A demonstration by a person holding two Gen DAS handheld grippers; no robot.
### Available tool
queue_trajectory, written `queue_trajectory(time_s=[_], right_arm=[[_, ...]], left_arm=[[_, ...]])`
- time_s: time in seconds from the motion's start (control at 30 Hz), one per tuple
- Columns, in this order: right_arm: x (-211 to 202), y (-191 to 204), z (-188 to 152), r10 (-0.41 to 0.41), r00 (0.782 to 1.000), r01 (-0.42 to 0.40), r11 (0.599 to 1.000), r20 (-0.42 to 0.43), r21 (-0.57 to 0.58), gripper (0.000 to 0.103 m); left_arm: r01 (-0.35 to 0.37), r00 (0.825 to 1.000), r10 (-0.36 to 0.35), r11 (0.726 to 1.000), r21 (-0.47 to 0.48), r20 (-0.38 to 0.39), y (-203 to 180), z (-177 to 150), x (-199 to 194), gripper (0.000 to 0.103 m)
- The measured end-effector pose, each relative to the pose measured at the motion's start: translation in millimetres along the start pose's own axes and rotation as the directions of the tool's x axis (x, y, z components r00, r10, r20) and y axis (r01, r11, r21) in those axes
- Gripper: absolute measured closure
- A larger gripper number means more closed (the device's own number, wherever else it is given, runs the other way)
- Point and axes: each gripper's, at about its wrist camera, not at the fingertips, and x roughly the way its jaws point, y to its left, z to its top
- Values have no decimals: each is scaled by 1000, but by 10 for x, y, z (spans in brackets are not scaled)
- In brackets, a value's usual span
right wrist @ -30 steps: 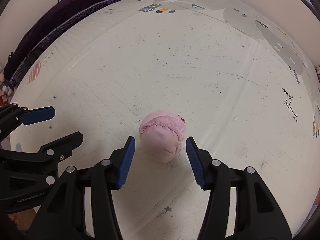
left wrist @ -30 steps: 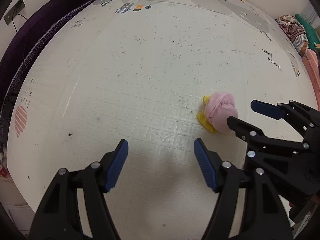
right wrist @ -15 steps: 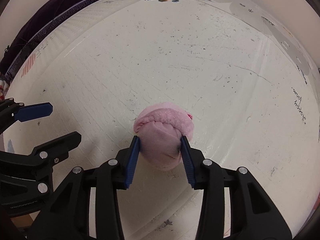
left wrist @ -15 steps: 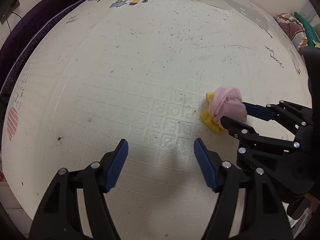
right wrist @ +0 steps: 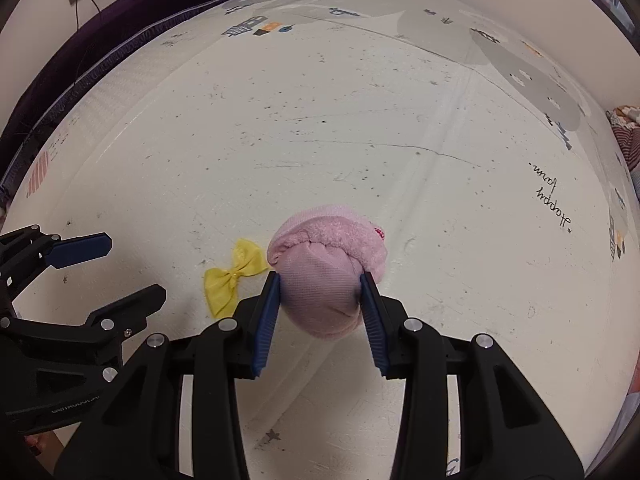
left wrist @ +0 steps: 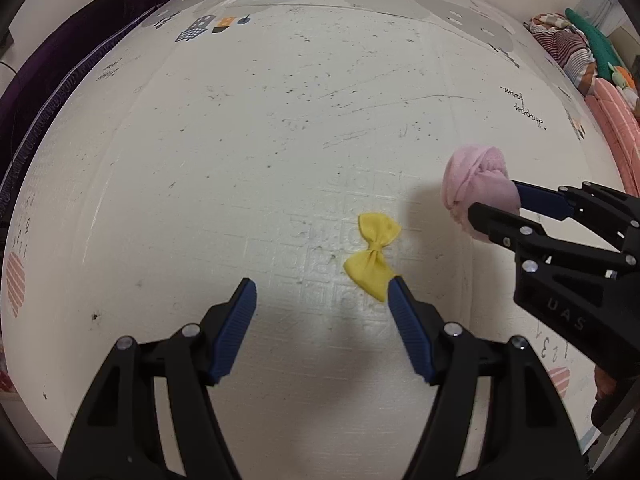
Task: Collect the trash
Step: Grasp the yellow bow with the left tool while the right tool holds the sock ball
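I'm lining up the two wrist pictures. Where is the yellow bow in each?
Left wrist: bow lies on the mat, lower centre, by the left tongs' right fingertip.
Right wrist: bow left of centre.
Shared landmark: pink sock ball in the right tongs.

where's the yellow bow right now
The bow lies flat on the mat, just ahead of the open left tongs, near their right fingertip. In the right view it sits left of the held pink sock ball.

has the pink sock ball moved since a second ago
Yes. The pink sock ball, clamped in the right gripper, has lifted off the yellow bow it covered; the bow stays on the mat.
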Motion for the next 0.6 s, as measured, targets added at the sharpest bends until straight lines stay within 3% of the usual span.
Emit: queue_trajectory(time_s=[0.43, 0.57, 0.6], right_arm=[[47, -386, -118, -27, 1000, 28, 998, -5, 62, 65], [55, -408, -145, -25, 1000, 25, 997, -10, 71, 65], [55, -409, -147, -23, 1000, 24, 997, -11, 73, 65]], left_arm=[[9, 999, -6, 998, 62, -48, -317, 156, 612, 35], [3, 999, 0, 998, 62, -47, -320, 138, 703, 37], [8, 999, -5, 998, 63, -44, -325, 135, 700, 42]])
